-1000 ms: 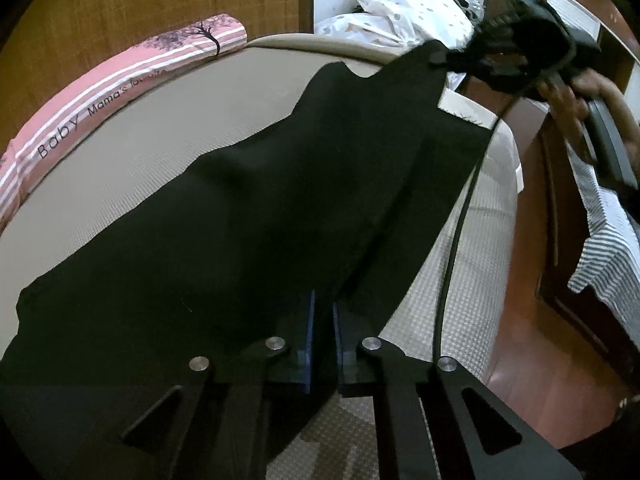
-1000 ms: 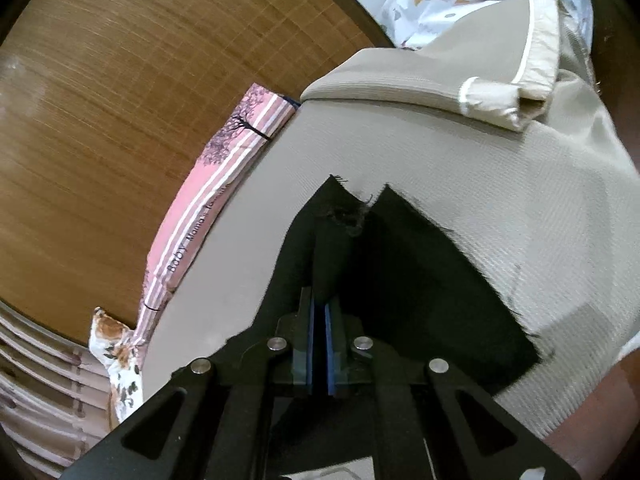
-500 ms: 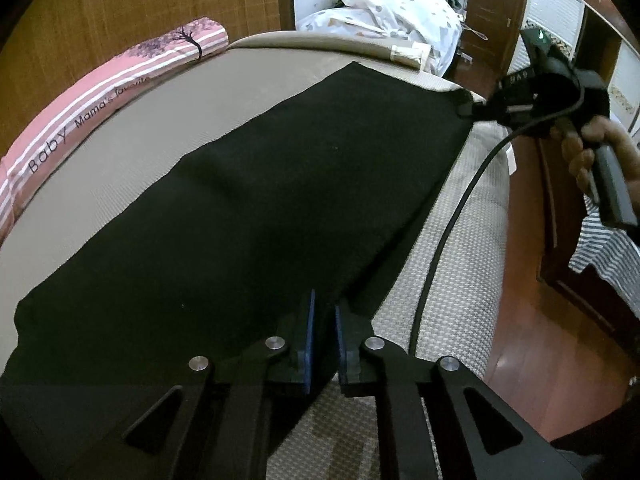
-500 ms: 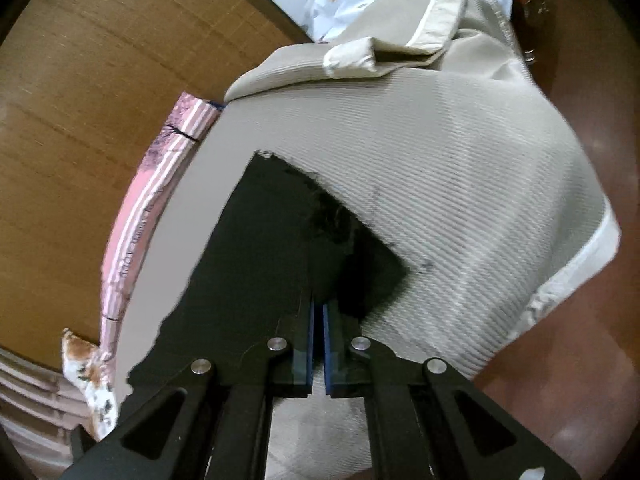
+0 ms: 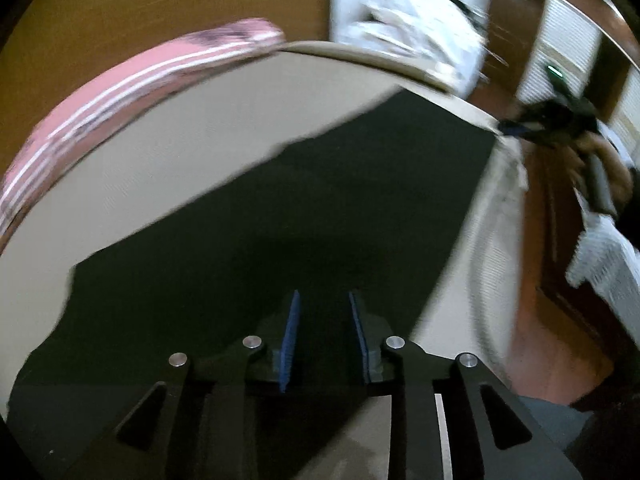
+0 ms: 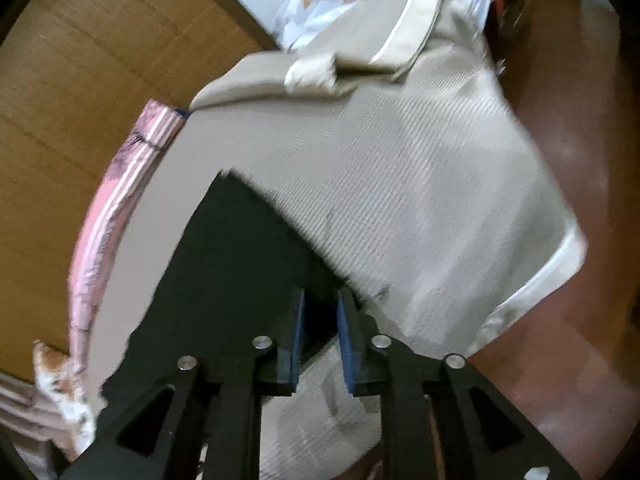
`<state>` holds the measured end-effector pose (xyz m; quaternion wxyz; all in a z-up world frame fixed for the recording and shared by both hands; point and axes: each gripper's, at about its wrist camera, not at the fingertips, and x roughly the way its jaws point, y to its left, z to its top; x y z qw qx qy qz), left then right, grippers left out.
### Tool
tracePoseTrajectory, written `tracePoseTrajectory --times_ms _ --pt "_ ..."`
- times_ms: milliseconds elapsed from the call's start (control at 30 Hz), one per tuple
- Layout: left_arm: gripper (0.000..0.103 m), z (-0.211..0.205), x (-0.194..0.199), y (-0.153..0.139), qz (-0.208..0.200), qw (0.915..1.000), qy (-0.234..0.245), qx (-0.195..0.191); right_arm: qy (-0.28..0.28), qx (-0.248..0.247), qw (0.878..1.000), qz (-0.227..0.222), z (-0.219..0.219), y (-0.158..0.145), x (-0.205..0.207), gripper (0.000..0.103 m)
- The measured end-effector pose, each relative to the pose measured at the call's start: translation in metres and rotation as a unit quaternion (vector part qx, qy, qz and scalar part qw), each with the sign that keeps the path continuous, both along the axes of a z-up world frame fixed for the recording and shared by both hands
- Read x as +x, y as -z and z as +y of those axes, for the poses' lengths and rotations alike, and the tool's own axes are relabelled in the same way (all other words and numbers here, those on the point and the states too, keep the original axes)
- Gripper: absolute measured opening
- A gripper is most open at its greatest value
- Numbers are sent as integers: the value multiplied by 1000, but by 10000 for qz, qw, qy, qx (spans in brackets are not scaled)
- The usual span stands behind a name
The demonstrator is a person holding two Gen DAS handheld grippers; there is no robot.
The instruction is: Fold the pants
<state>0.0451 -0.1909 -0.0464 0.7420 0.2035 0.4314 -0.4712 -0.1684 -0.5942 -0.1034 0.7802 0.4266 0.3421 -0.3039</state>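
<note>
The black pants [image 5: 304, 216] lie flat in a long strip on the beige bed cover [image 5: 168, 136]. My left gripper [image 5: 324, 336] is open just above one end of them, with nothing between its blue pads. In the right wrist view the other end of the pants [image 6: 228, 264] lies on the bed cover [image 6: 420, 208] near its edge. My right gripper [image 6: 320, 332] is open over the corner of that end, holding nothing. The right gripper also shows in the left wrist view [image 5: 520, 130], held in a hand at the far end of the pants.
A pink striped pillow [image 5: 132, 92] lies along the wooden headboard [image 6: 80, 92] at the far side. A crumpled white quilt [image 5: 424, 36] is beyond the bed. The red-brown floor [image 6: 580, 288] lies past the bed's edge, with dark wood furniture [image 5: 568, 280] at the right.
Both grippers have opened and let go of the pants, which now lie flat on the bed. Both views are blurred from motion.
</note>
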Motion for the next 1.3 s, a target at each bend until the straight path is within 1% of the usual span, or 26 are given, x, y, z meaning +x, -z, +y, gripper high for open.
tracePoseTrajectory --times_ms 67,133,233,300,333,367,467,500,533,567,633,667,733,767,833,867,967,1067,1100,1200,1267,1300 --pt "27 14 28 -1 50 9989 -455 -53 34 -269 9996 55 -1 -12 -1 17" --pt "27 26 55 0 31 9960 -885 -90 -159 -401 9991 -51 4 -26 9 17" --pt "27 39 83 5 74 9907 -1352 -132 -729 -376 9965 -181 23 -36 38 17" --pt "27 52 92 8 121 9874 -1566 -172 -1223 -382 9914 -248 48 -42 68 18" --pt "27 59 96 9 154 9854 -1679 -220 -1627 -303 9856 -335 65 -45 88 18" --pt "27 69 96 11 200 9838 -1757 -281 -1857 -258 9815 -379 75 -46 98 18" --pt "27 95 93 11 231 9817 -1856 -356 -2999 -134 9528 -461 130 -51 155 18" --pt "28 103 91 12 246 9812 -1876 -375 -3276 -146 9436 -449 145 -52 170 20" --pt "28 111 90 13 268 9809 -1886 -386 -3614 -152 9312 -452 165 -53 189 24" --pt "28 119 88 14 297 9802 -1929 -346 -3834 -136 9224 -447 177 -55 203 26" --pt "28 134 86 20 392 9787 -1997 -255 -4330 -136 9004 -404 211 -58 239 30" --pt "28 140 85 23 448 9779 -2026 -244 -4587 -83 8877 -387 228 -58 256 30" --pt "28 155 81 27 576 9766 -2047 -320 -5141 25 8571 -315 266 -54 294 30" --pt "28 161 78 27 655 9758 -2053 -385 -5301 72 8474 -278 277 -52 304 30" --pt "28 171 72 26 700 9752 -2050 -455 -5722 140 8199 -100 311 -43 335 30" --pt "28 174 69 26 737 9744 -2068 -484 -5876 220 8088 -44 325 -38 346 30" --pt "28 183 61 27 773 9727 -2099 -624 -6114 388 7903 135 354 -21 372 32" --pt "28 191 59 27 906 9676 -2215 -798 -6182 379 7845 322 367 -6 391 41" --pt "28 194 58 27 952 9661 -2251 -828 -6242 396 7789 456 372 0 396 41" --pt "28 201 57 24 1097 9619 -2345 -878 -6365 591 7660 671 378 14 404 41" --pt "28 206 59 20 1262 9556 -2493 -931 -6408 580 7627 655 382 17 407 41" --pt "29 210 58 17 1292 9527 -2583 -947 -6411 610 7626 603 383 17 408 35"
